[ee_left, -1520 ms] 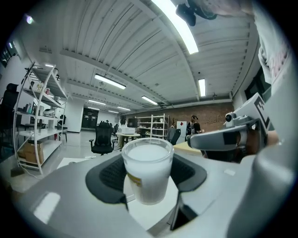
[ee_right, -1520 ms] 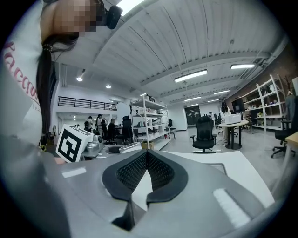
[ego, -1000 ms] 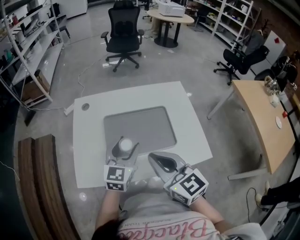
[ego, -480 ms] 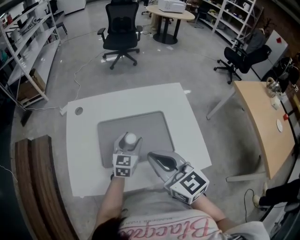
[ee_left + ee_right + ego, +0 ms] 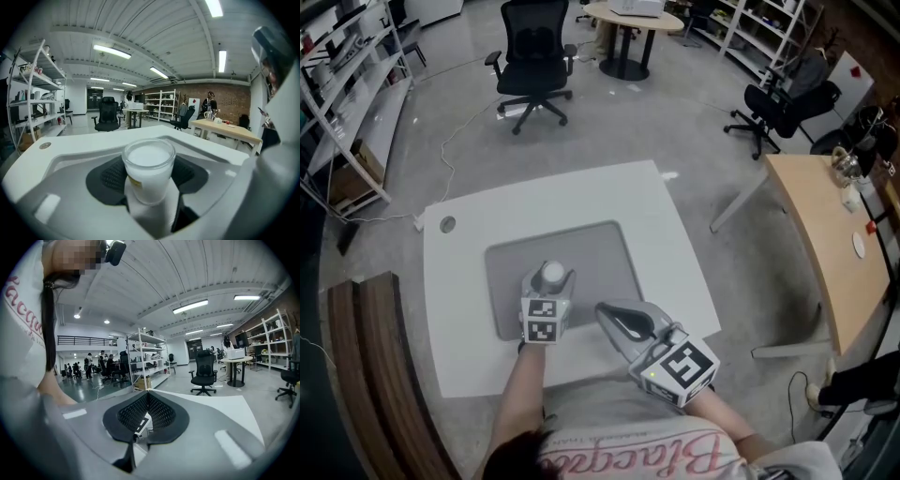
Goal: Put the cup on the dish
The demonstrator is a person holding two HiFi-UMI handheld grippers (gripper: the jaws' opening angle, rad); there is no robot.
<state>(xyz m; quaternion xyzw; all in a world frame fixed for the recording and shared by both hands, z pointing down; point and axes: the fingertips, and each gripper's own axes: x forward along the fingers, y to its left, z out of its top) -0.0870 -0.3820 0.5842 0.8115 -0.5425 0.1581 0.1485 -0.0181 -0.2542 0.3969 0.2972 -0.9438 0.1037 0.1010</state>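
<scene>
Your left tongs (image 5: 551, 279) stand partway open, clamped on the cup (image 5: 148, 168), which sits upright over the grey mat (image 5: 595, 251) on the white counter (image 5: 667, 225). Your right tongs (image 5: 147, 401) are closed and hold nothing.

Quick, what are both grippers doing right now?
Left hand-held gripper: closed on the cup.
Right hand-held gripper: closed, holding nothing.

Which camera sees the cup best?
The left gripper view: the cup sits in the middle, close up, gripped between the jaws, and it looks white inside. In the head view the cup is just a small white top seen from above. The right gripper view does not show it.
</scene>
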